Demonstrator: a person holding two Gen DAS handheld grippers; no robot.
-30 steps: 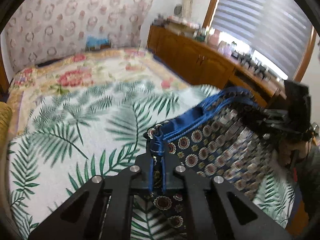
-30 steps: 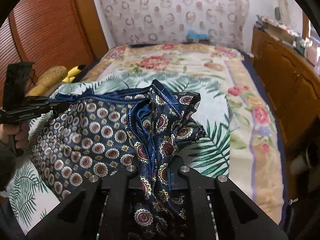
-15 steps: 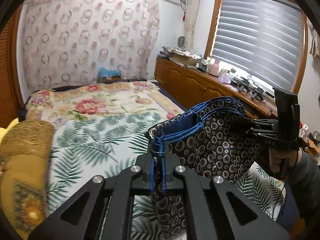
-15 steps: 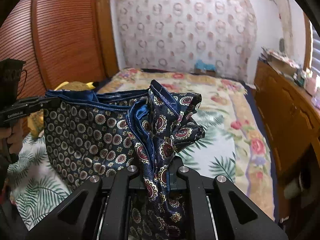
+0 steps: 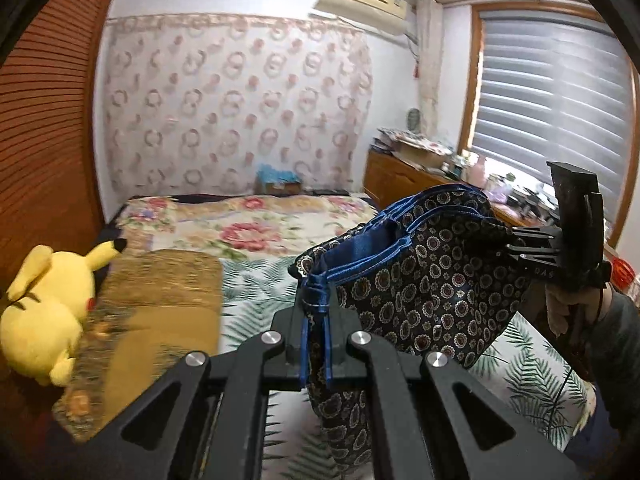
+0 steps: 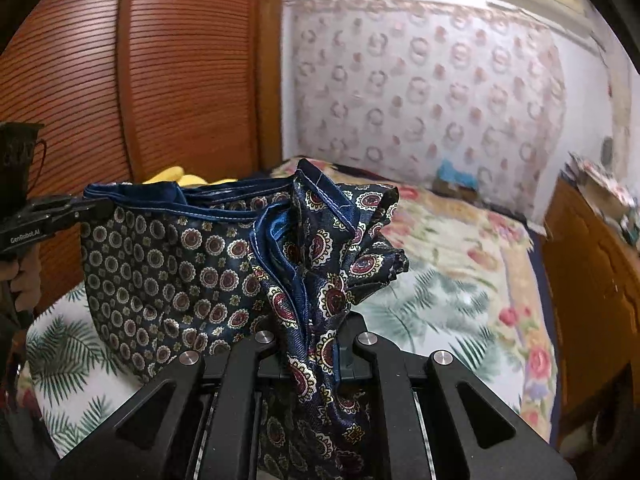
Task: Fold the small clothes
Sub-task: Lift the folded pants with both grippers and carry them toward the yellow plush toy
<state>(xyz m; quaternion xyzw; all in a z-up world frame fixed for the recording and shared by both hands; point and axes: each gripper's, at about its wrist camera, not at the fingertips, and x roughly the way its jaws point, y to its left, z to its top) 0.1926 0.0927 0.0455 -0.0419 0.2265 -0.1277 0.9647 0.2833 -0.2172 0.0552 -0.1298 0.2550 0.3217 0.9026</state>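
A dark blue patterned garment point(image 5: 424, 284) with round medallions and a bright blue hem hangs in the air above the bed, stretched between both grippers. My left gripper point(image 5: 316, 320) is shut on one bunched corner of its hem. My right gripper point(image 6: 314, 344) is shut on the opposite corner, where the garment point(image 6: 180, 268) bunches into folds. In the left wrist view the right gripper point(image 5: 516, 246) shows at the right, held by a hand. In the right wrist view the left gripper point(image 6: 86, 206) shows at the left. The cloth's lower part hangs behind the grippers' bodies.
Below lies a bed point(image 5: 256, 284) with a palm-leaf cover and a floral blanket point(image 6: 460, 240) beyond. A yellow plush toy point(image 5: 44, 300) and a brown cushion point(image 5: 152, 316) lie at the left. A wooden cabinet point(image 6: 592, 280) runs along the right, a slatted wardrobe point(image 6: 160, 80) at the left.
Both grippers have risen with the garment, lifting it off the bed and pulling it taut between them. The views have tilted up to show more wall, and the plush toy has come into view.
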